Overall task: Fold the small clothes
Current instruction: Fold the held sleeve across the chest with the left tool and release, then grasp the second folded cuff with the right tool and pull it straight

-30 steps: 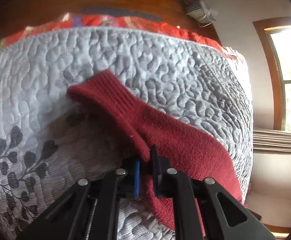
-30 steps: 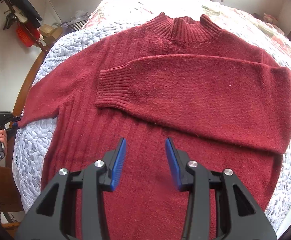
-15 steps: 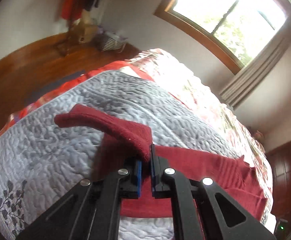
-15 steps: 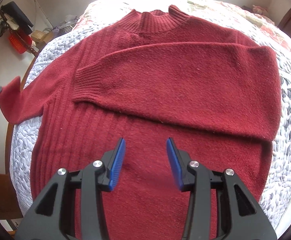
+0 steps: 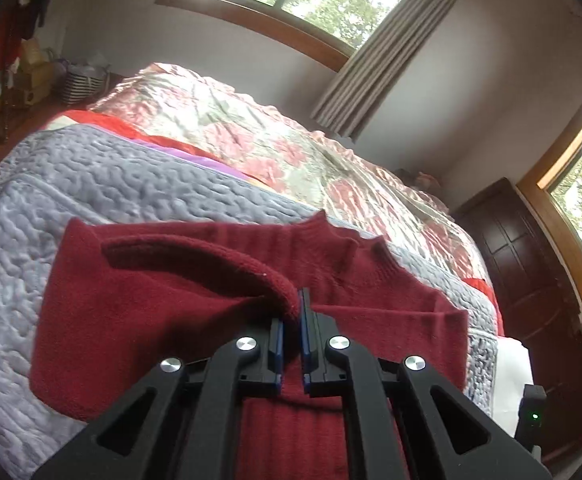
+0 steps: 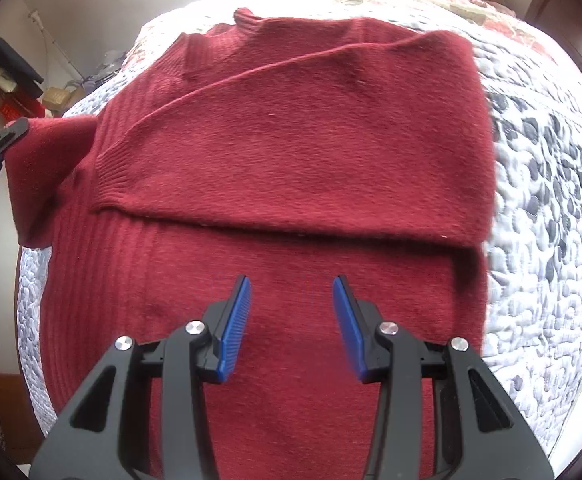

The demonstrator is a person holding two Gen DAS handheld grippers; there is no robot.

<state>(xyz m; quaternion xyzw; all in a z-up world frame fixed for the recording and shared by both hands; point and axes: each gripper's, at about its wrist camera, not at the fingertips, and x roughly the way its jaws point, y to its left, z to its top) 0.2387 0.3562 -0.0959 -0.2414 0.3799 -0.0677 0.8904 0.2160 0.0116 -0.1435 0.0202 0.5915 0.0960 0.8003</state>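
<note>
Overhead, the right gripper (image 6: 291, 324) hung with jaws apart above the dark red sweater (image 6: 291, 152) spread on the grey quilt (image 6: 547, 208). At left, the left gripper (image 5: 291, 320) pinched the sleeve cuff (image 5: 279, 288), lifted over the sweater's body. No readable writing showed.

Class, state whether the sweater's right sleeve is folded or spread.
Folded: the right sleeve lies flat across the sweater chest, cuff toward the opposite side.

The left gripper (image 5: 291, 320) pinches the red sweater's cuff (image 5: 283, 288) between its blue fingers (image 5: 277, 344) — sleeve lifted over the sweater (image 5: 371, 296), grey quilt (image 5: 131, 184) at ten o'clock.
</note>
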